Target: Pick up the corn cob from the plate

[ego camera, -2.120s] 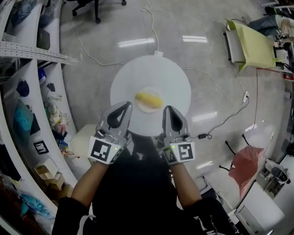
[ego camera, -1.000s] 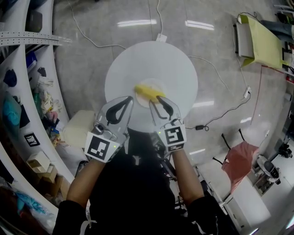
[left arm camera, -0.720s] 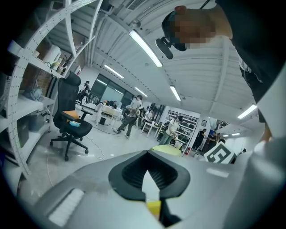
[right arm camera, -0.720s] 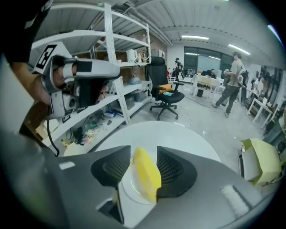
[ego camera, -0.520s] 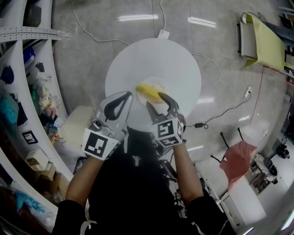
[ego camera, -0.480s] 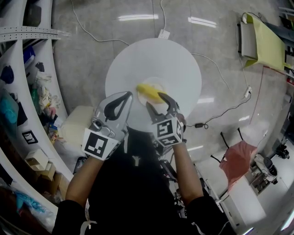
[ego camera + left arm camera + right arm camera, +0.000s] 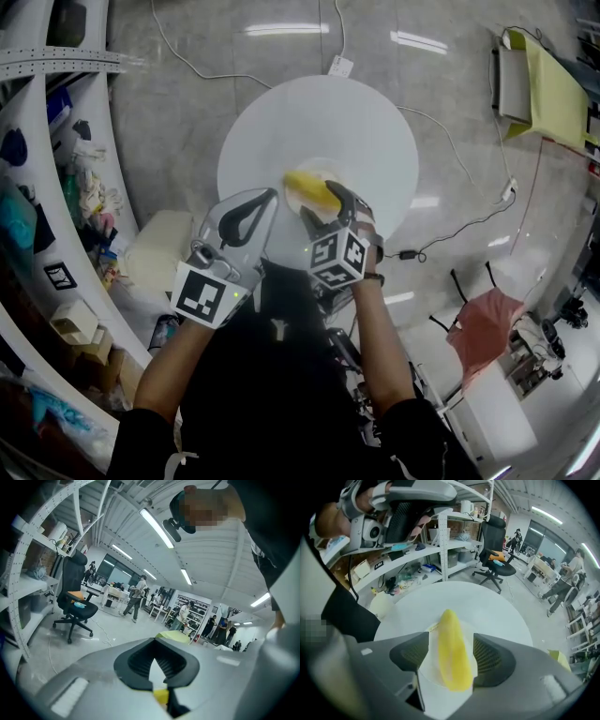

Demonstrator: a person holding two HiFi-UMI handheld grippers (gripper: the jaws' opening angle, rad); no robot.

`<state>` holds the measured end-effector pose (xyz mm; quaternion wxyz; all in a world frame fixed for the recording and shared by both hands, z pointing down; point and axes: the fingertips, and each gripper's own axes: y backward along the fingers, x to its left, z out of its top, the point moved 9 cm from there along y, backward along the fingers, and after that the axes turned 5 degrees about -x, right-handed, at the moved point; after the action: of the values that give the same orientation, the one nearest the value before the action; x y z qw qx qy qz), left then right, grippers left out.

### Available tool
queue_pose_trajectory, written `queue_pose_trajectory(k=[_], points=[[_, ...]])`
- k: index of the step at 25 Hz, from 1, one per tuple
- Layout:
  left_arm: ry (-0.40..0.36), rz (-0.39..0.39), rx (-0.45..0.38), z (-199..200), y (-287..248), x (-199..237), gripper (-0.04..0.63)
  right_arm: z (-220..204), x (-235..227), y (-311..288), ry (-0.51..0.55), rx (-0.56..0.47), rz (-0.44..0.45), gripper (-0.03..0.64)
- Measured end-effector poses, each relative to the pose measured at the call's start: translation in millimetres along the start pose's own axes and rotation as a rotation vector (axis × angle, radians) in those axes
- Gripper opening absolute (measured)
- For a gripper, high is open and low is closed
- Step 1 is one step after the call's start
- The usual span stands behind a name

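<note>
Right gripper view: just-opening fingers (image 7: pixel 490 656) flank corn cob (image 7: pixel 452 658), small gap each side

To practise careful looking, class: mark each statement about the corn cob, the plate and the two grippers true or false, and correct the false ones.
1. The corn cob lies on a small plate on a round white table. True.
2. The right gripper is clamped on the cob. False: its jaws have just been opening and stand apart on either side of it, not pressing.
3. The left gripper holds the plate. False: its jaws are together and empty.
4. The cob is yellow. True.
</note>
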<state>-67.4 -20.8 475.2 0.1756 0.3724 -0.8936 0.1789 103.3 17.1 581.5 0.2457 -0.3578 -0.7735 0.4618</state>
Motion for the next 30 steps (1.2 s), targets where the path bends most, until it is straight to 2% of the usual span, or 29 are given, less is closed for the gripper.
queue_pose_trajectory(k=[16, 30], points=[[0.021, 0.017, 0.006, -9.8, -3.1, 7.3, 0.002, -6.7, -4.0, -34.2, 0.092, 0.098, 0.069, 0.342], [0.038, 0.031, 0.014, -14.2, -7.4, 10.2, 0.002, -4.2, -8.6, -51.7, 0.143, 0.126, 0.116, 0.342]])
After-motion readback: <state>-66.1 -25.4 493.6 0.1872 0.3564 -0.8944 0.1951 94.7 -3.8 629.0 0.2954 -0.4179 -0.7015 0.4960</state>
